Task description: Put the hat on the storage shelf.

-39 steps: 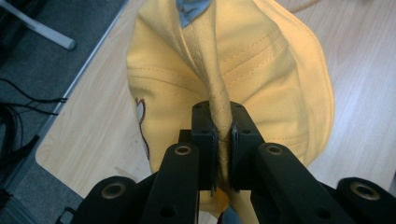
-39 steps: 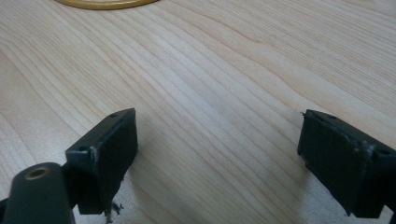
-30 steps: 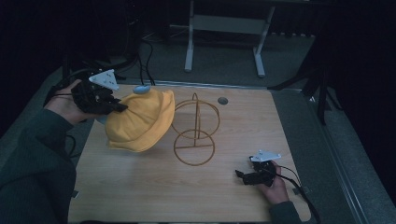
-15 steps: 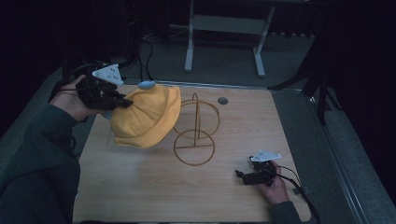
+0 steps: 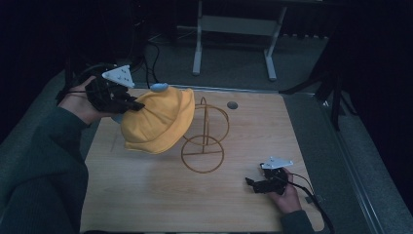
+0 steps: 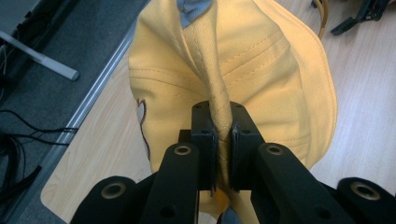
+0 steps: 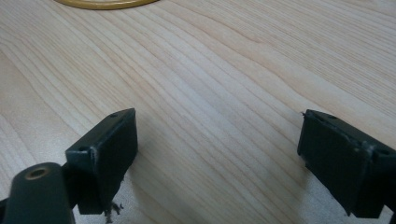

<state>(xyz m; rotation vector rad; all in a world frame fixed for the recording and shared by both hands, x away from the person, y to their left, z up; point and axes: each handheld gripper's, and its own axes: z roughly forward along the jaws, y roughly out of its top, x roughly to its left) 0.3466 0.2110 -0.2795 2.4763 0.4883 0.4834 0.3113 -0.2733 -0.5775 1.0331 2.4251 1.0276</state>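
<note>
A yellow cloth hat (image 5: 158, 122) hangs in the air over the left part of the wooden table (image 5: 146, 195), its right side against the top of a gold wire stand (image 5: 204, 141). My left gripper (image 5: 134, 105) is shut on a fold of the hat's fabric. In the left gripper view the pads (image 6: 205, 140) pinch that fold of the hat (image 6: 261, 70), and a grey lining (image 6: 191, 9) shows at the top. My right gripper (image 5: 253, 184) rests low on the table at the front right, open, with bare wood between its fingers (image 7: 112, 149).
A small grey round fitting (image 5: 232, 105) sits in the table near its far edge. Behind the table a grey metal frame (image 5: 234, 24) stands on dark floor, with cables (image 5: 151, 53) at the far left. The stand's ring base (image 7: 102, 3) lies ahead of the right gripper.
My left hand has carried the hat a little to the right and higher, toward the wire stand. The right hand has stayed put.
</note>
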